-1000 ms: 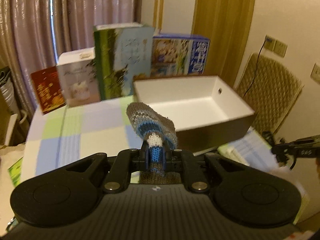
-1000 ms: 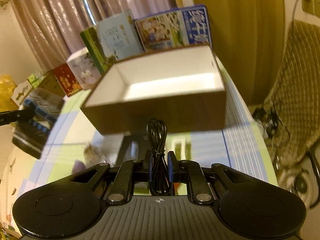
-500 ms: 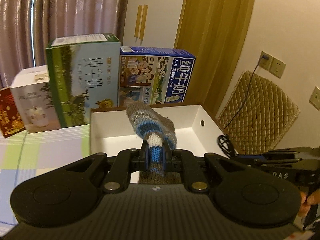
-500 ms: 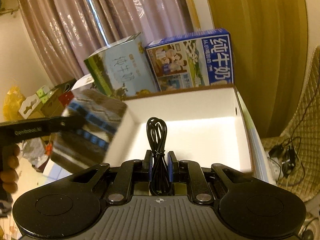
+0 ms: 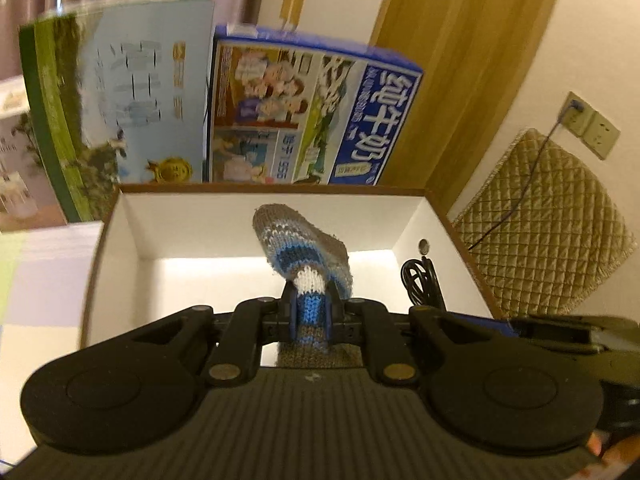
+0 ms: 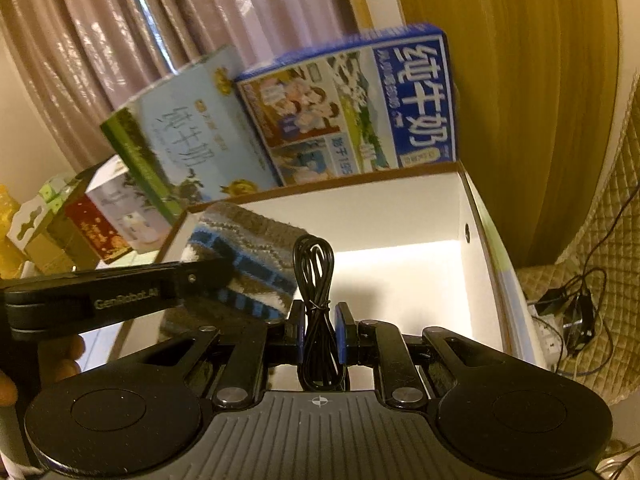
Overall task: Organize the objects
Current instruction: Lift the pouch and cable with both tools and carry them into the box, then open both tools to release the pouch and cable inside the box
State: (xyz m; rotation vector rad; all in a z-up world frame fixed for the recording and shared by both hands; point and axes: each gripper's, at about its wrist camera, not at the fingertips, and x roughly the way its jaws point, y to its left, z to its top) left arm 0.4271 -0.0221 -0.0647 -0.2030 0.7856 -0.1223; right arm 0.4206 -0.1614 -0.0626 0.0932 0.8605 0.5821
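My left gripper (image 5: 311,312) is shut on a knitted grey, blue and white striped sock (image 5: 304,246), held over the open white box (image 5: 256,220). From the right wrist view the same sock (image 6: 244,256) hangs at the box's left side. My right gripper (image 6: 320,334) is shut on a coiled black cable (image 6: 314,276) above the box (image 6: 460,216). In the left wrist view that cable (image 5: 420,280) shows near the box's right wall, with the right gripper's body at the frame's right edge. The box floor looks bare.
Behind the box stand a blue milk carton case (image 5: 312,112) and a green one (image 5: 120,108), with smaller boxes (image 6: 116,216) further left. A quilted chair (image 5: 544,216) and a wall socket (image 5: 588,124) lie to the right. Curtains hang behind.
Both grippers have moved forward and over the white box, carrying the sock and the cable. One second ago they were in front of the box, above the checked table top.
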